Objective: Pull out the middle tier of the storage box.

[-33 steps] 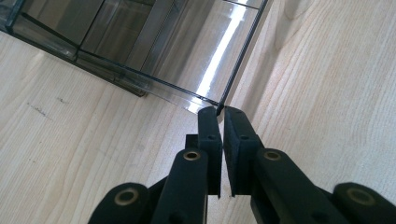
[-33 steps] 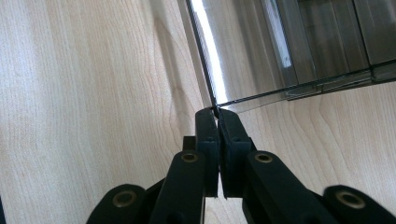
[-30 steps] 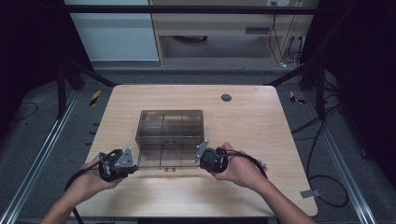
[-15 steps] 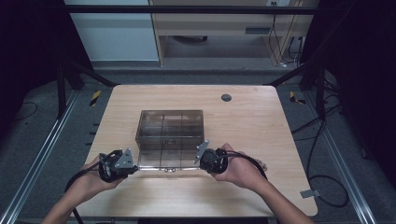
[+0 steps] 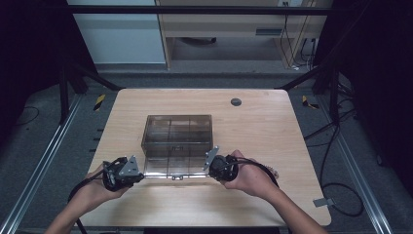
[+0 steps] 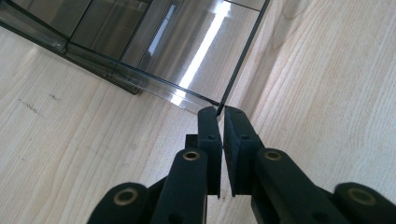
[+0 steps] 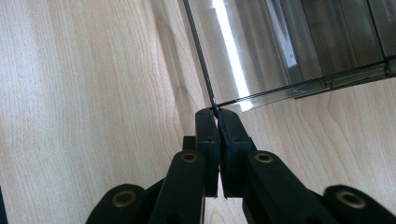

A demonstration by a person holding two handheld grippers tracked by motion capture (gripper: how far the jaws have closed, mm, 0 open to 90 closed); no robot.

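Left gripper view puts us right at the tips: the left gripper [image 6: 221, 116] has its jaws nearly together, pinching the near left corner of the clear lid [image 6: 205, 51]. Its mate, the right gripper [image 7: 216, 116], is clamped the same way on the near right corner, though its jaws have just been easing apart a touch with the thin edge between them. That's the worry. These are hairline bites on slick plastic, right at the corners; if either clamp loosens further, I'd expect the lid to slip out and slap down on the compartment box [image 5: 178, 141]. Uneven lifting could twist the panel or drag the whole box across the table [image 5: 272, 131].

Stepping out to the high view: the box sits mid-table, nearer the person, its lid spread toward the near edge. The left hand [image 5: 95, 187] comes in from the near left, the right hand [image 5: 248, 178] from the near right, both held low and level, grippers pointing inward at each other across the lid's front edge. Cables [image 5: 341, 195] trail off right.
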